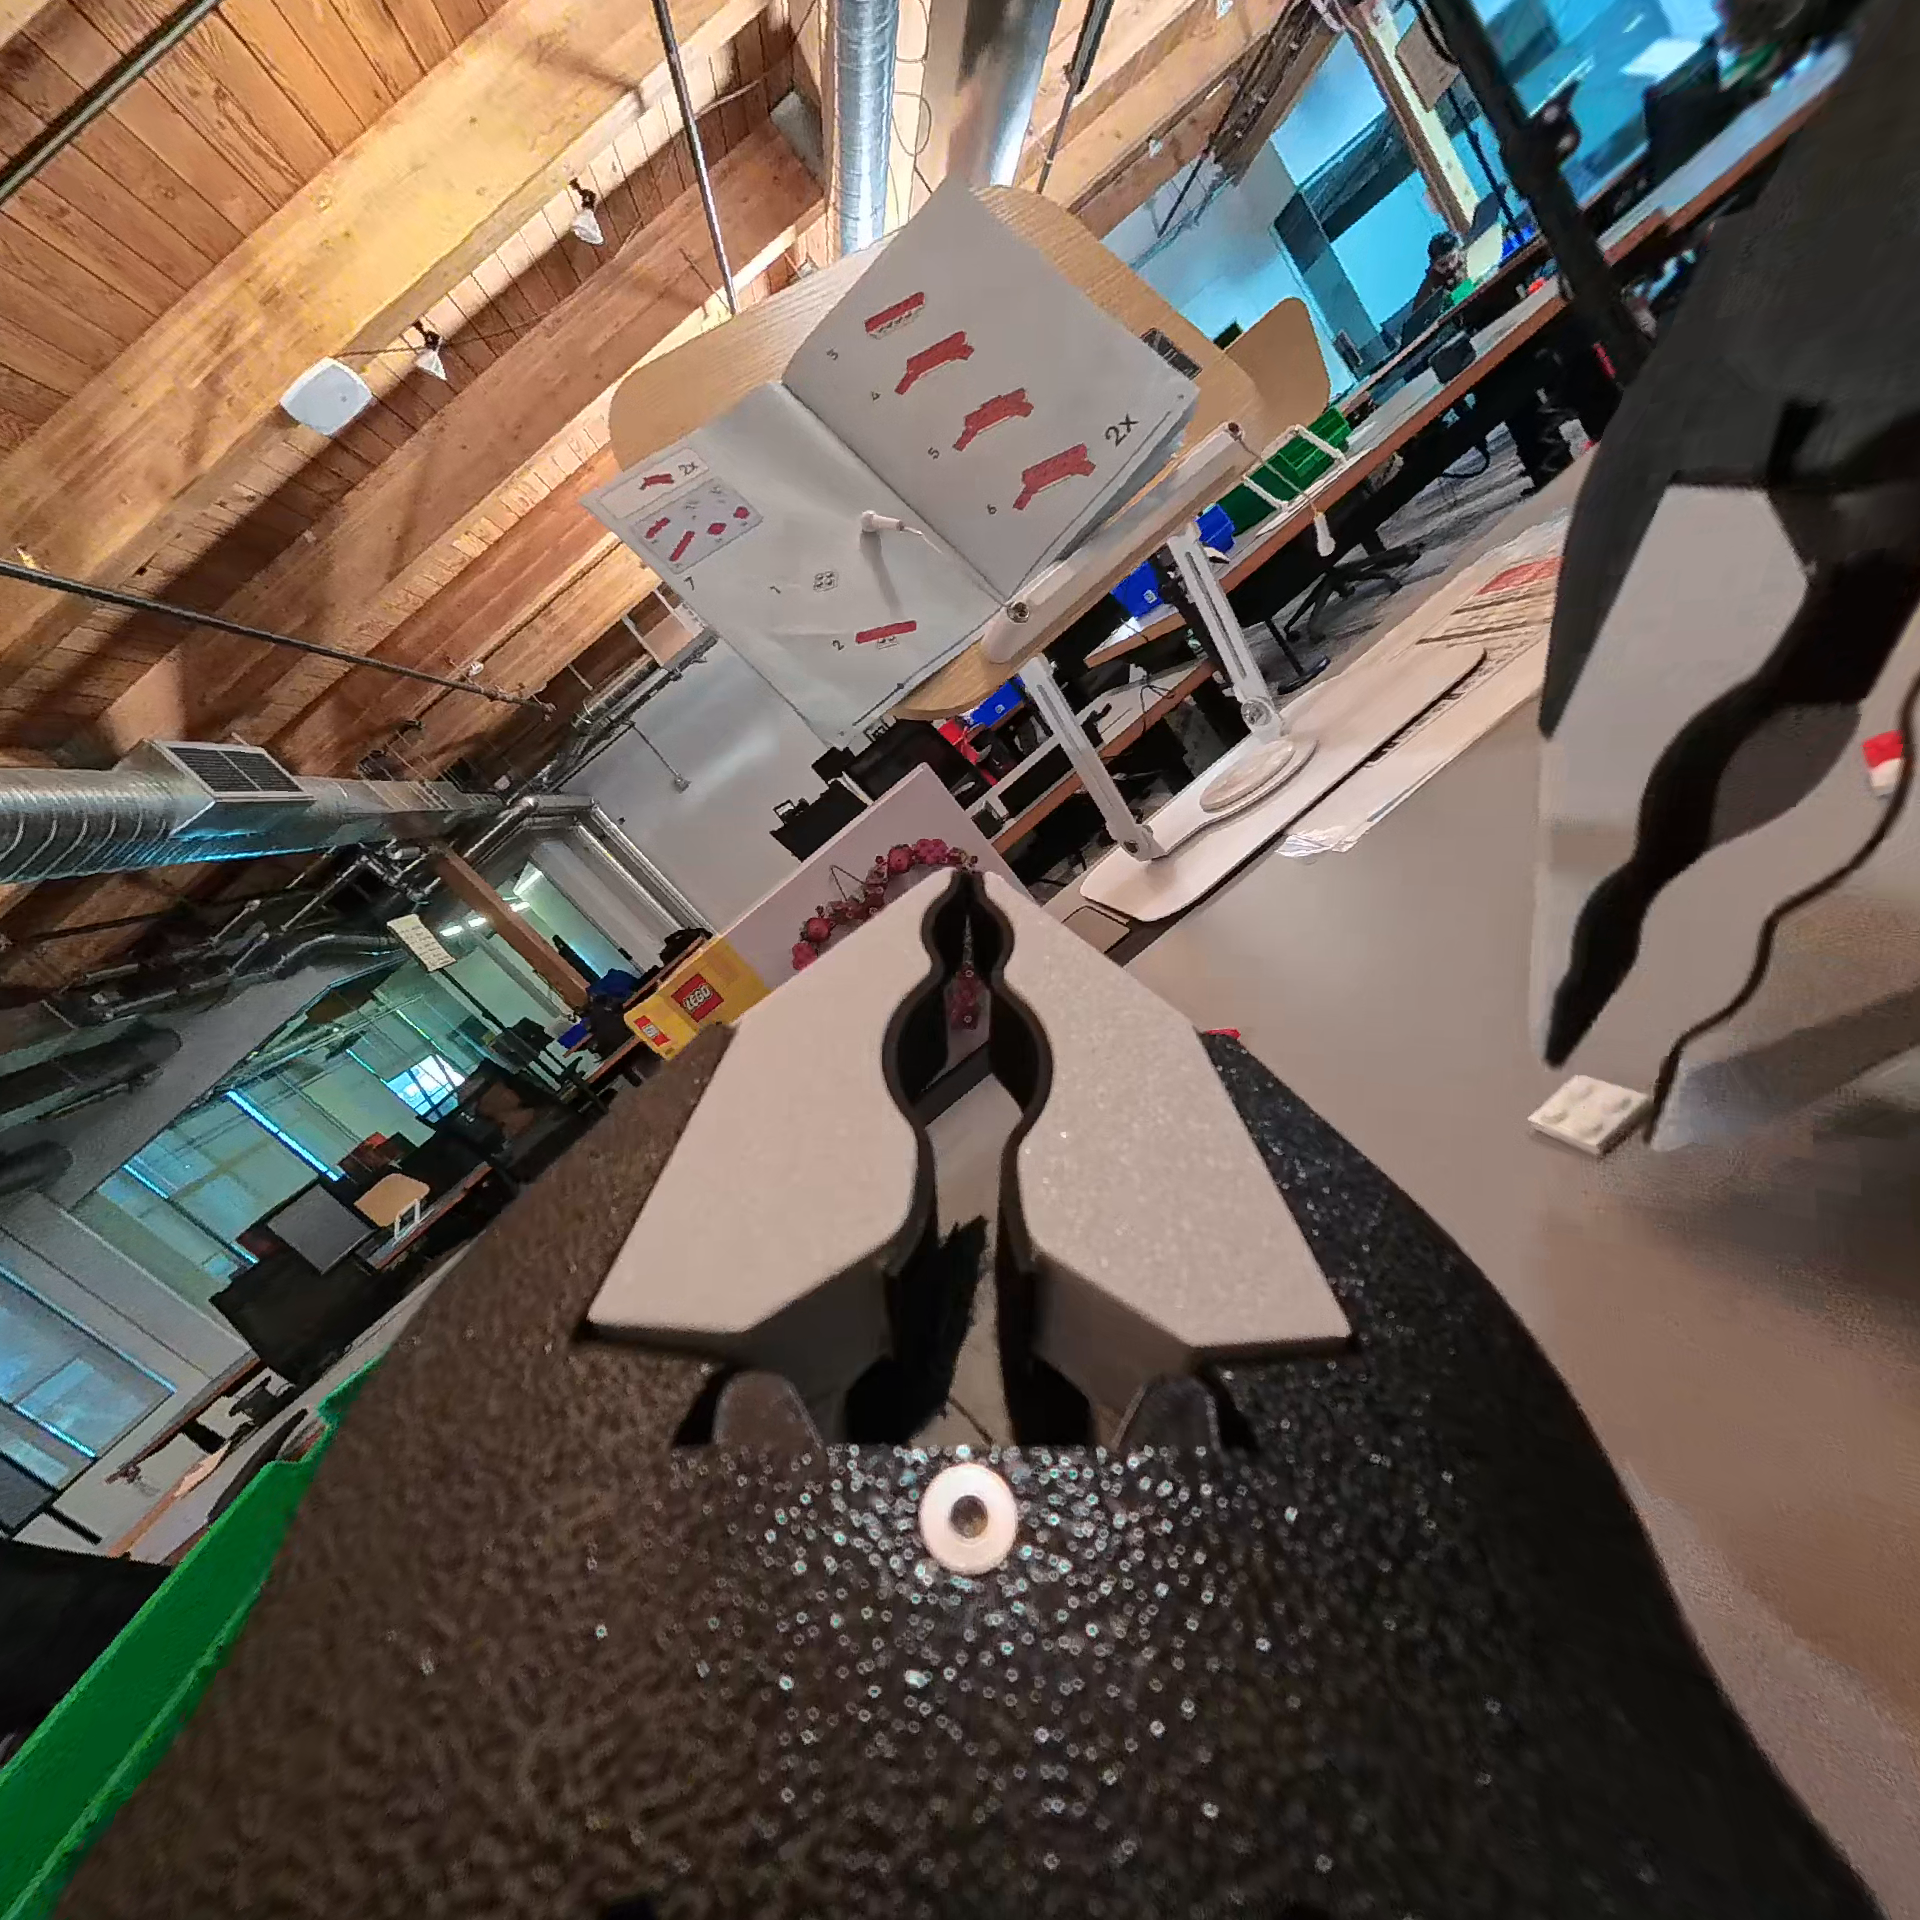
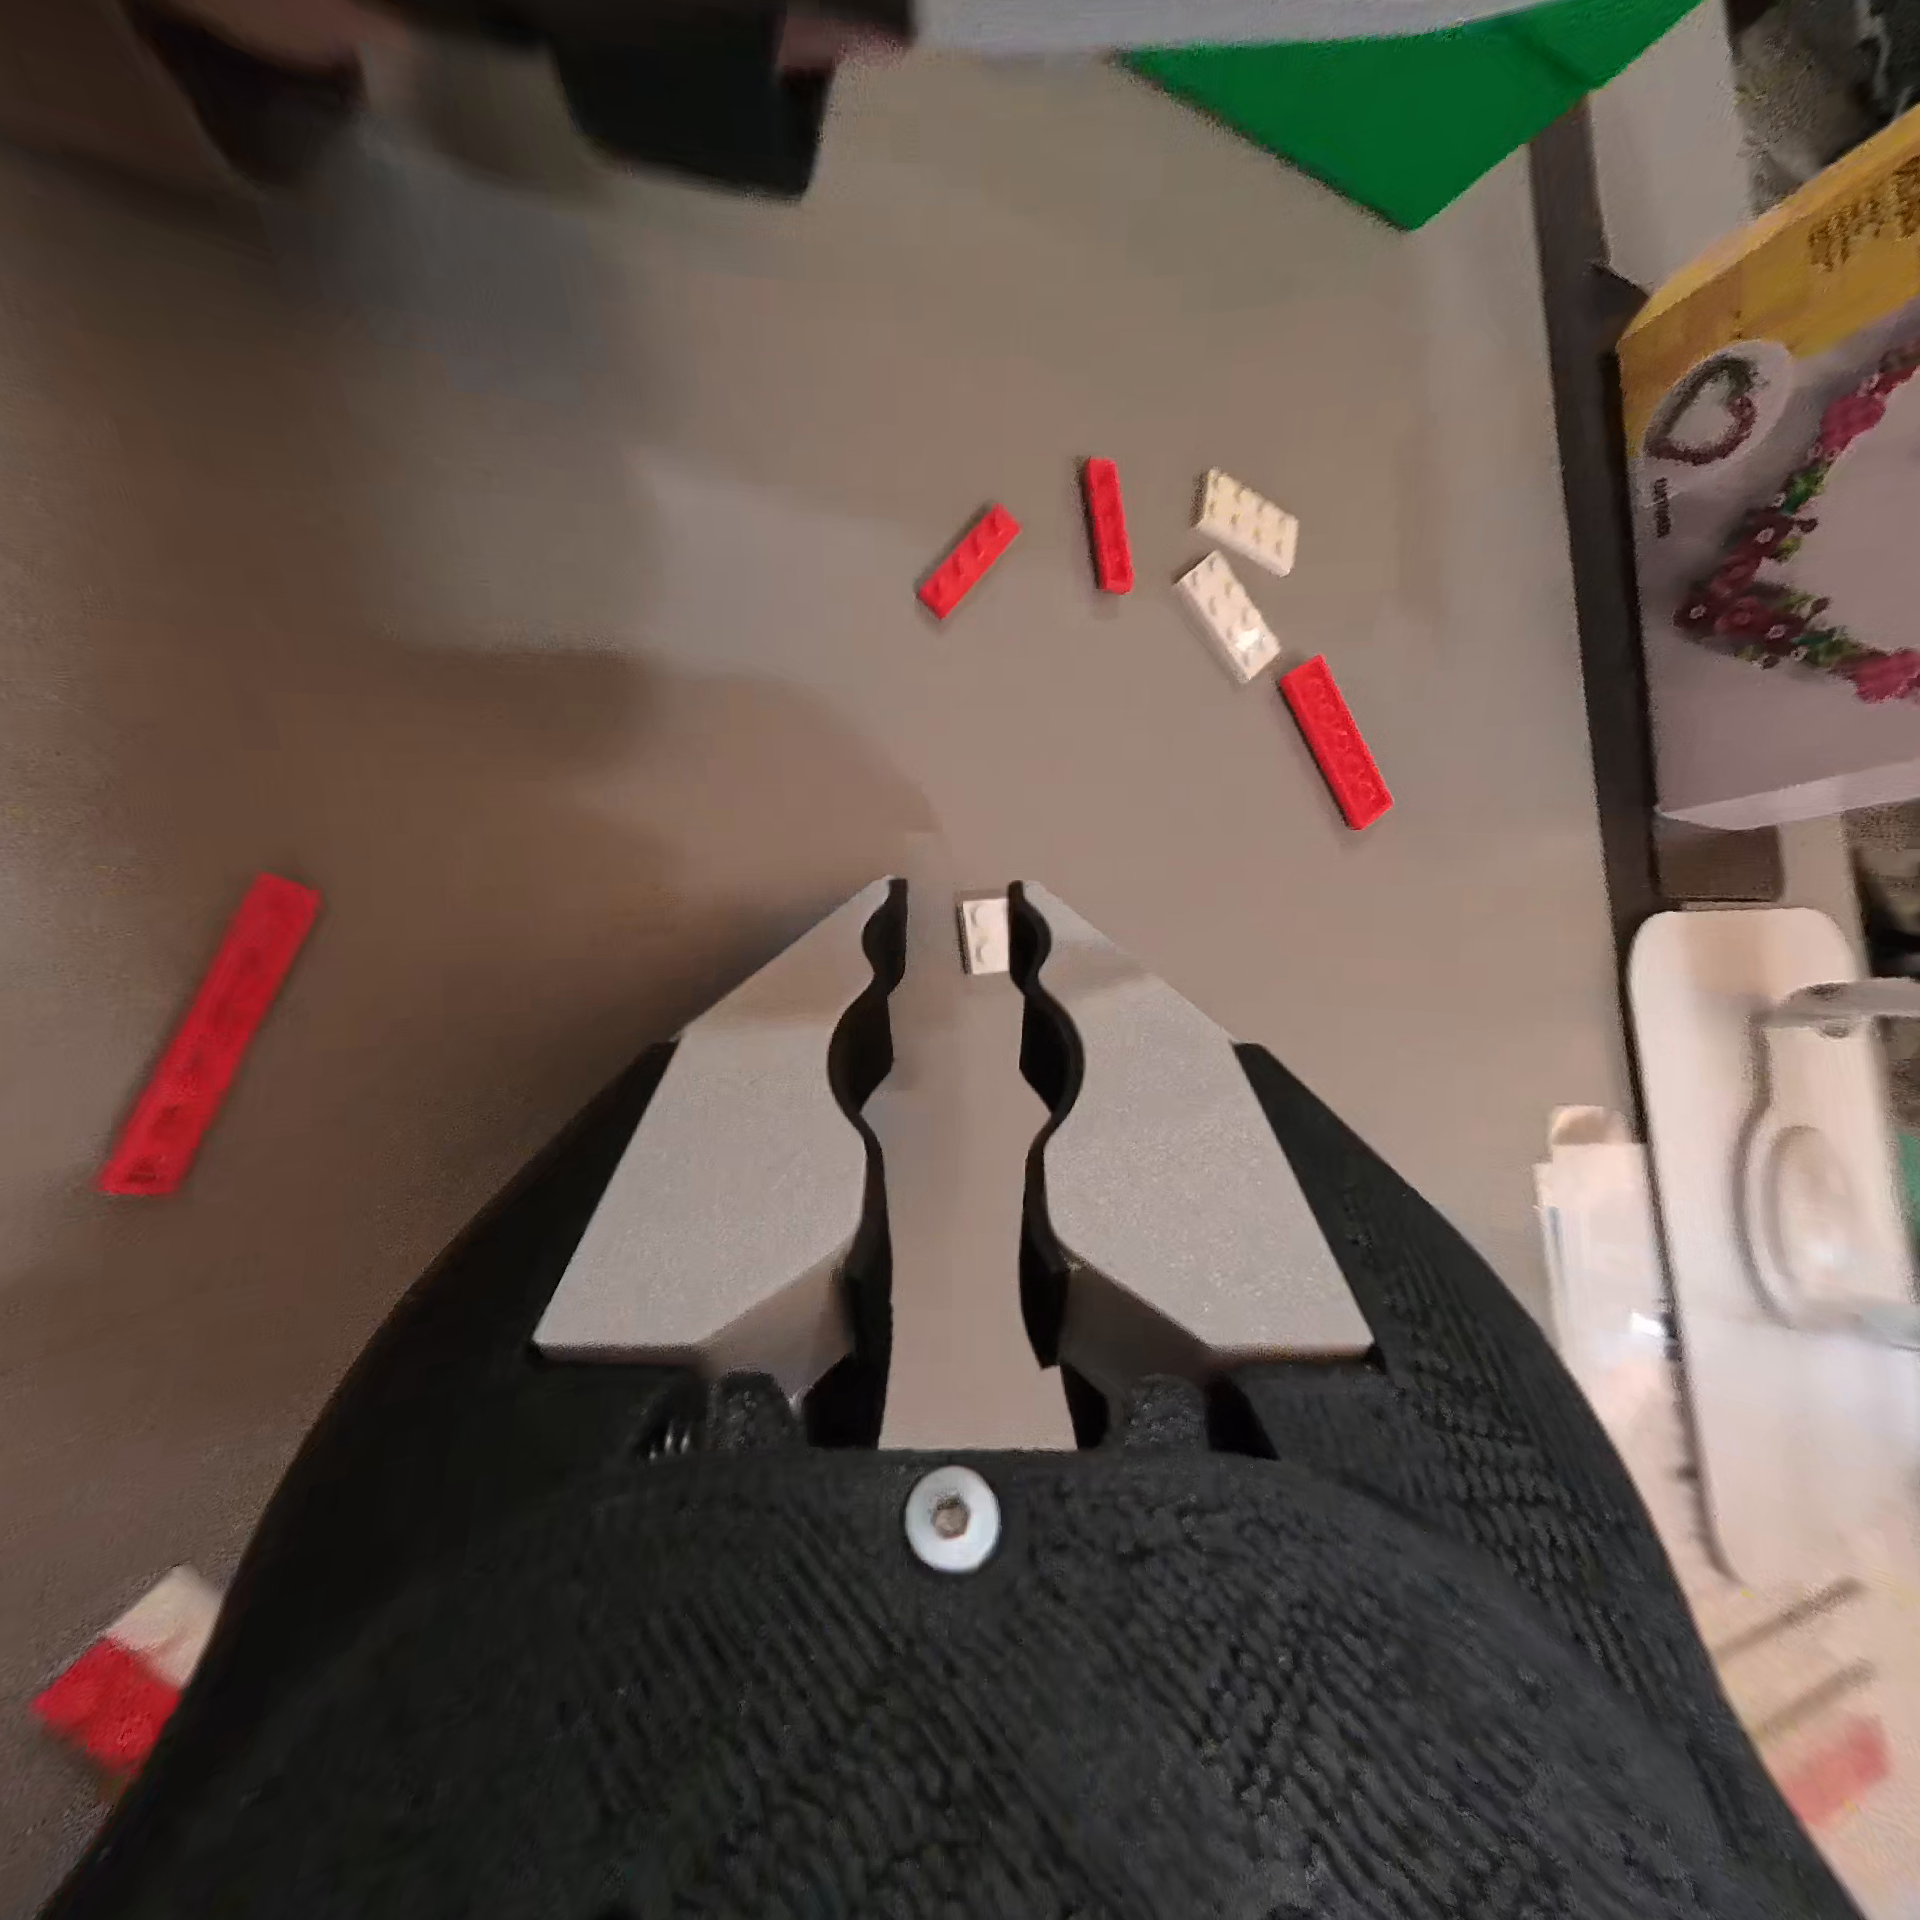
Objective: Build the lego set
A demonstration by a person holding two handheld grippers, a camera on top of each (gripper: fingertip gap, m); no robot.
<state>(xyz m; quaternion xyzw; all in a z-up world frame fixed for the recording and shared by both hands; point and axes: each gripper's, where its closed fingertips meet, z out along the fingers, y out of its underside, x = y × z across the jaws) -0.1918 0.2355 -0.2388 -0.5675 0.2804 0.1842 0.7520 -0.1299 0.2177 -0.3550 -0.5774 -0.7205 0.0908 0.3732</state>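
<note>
My right gripper [image 2: 958,896] is open and low over the grey table [image 2: 727,416]. A small white plate [image 2: 985,935] lies on the table between its fingertips, close against the right finger. Ahead lie three short red plates [image 2: 968,561] [image 2: 1107,525] [image 2: 1335,740] and two white plates [image 2: 1247,520] [image 2: 1228,615]. A long red plate [image 2: 213,1034] lies to the left. A red-and-white piece [image 2: 114,1683] sits at the bottom left. My left gripper [image 1: 966,885] is shut and empty, tilted upward. The left wrist view shows the right gripper [image 1: 1608,1086] over the white plate [image 1: 1588,1114].
An open instruction booklet [image 1: 904,468] rests on a white stand [image 1: 1257,769] at the back of the table. The set's box [image 2: 1787,520] stands along the table edge. A green bin [image 2: 1403,94] lies beyond the loose plates and shows beside my left gripper [image 1: 156,1662].
</note>
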